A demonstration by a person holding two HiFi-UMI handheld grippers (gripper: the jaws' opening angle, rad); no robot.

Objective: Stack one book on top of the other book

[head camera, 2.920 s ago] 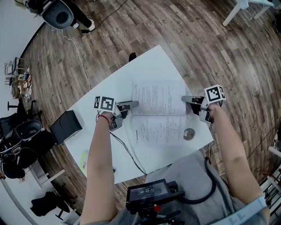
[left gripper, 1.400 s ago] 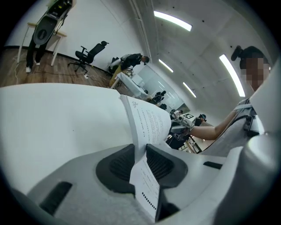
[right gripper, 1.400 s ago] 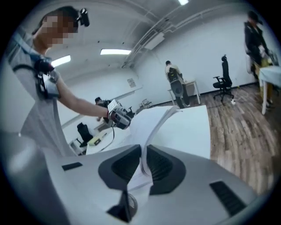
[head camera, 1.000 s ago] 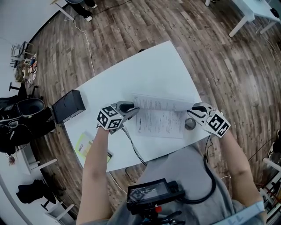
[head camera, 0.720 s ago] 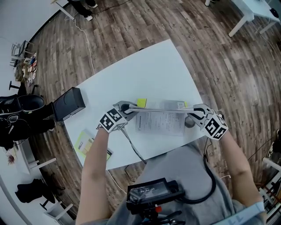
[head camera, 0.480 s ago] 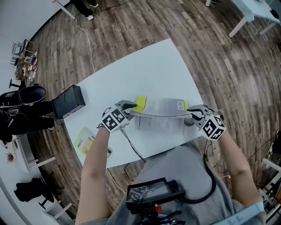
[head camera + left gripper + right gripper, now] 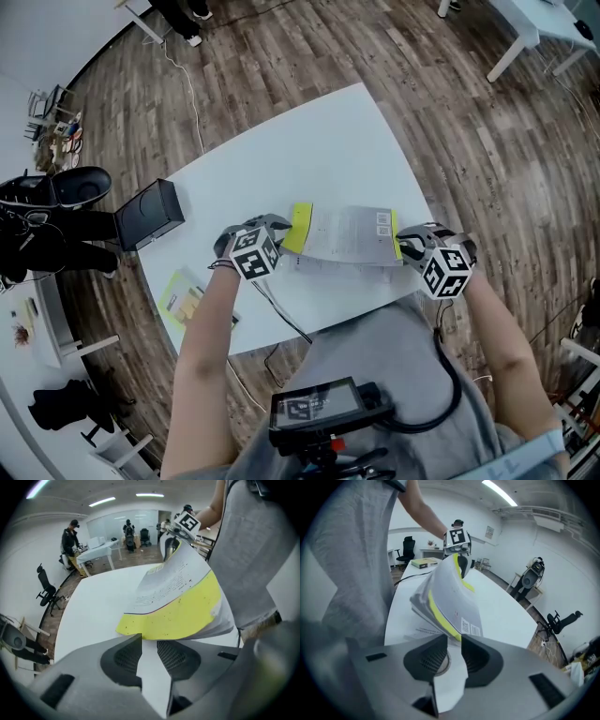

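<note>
A thin book (image 7: 345,233) with a grey back cover, barcodes and a yellow band hangs low over the white table (image 7: 309,150), tilted with its pages fanned underneath. My left gripper (image 7: 279,231) is shut on its left, yellow edge (image 7: 173,613). My right gripper (image 7: 403,246) is shut on its right edge (image 7: 451,597); its jaws have just opened a touch, with the cover still between them. In each gripper view a white strip of cover runs between the jaws, left gripper (image 7: 149,640) and right gripper (image 7: 453,641). A printed white page (image 7: 323,267) lies on the table beneath. A second, yellow-green book (image 7: 186,302) lies near the table's left edge.
A black box (image 7: 145,214) stands at the table's left corner. A cable (image 7: 277,314) runs over the near edge. A small round disc (image 7: 442,662) lies on the table under my right gripper. Office chairs and people stand around on the wooden floor (image 7: 450,112).
The book has turned over from open pages facing up to its grey and yellow cover facing up. Both grippers rolled with it, sank slightly and came nearer to me.
</note>
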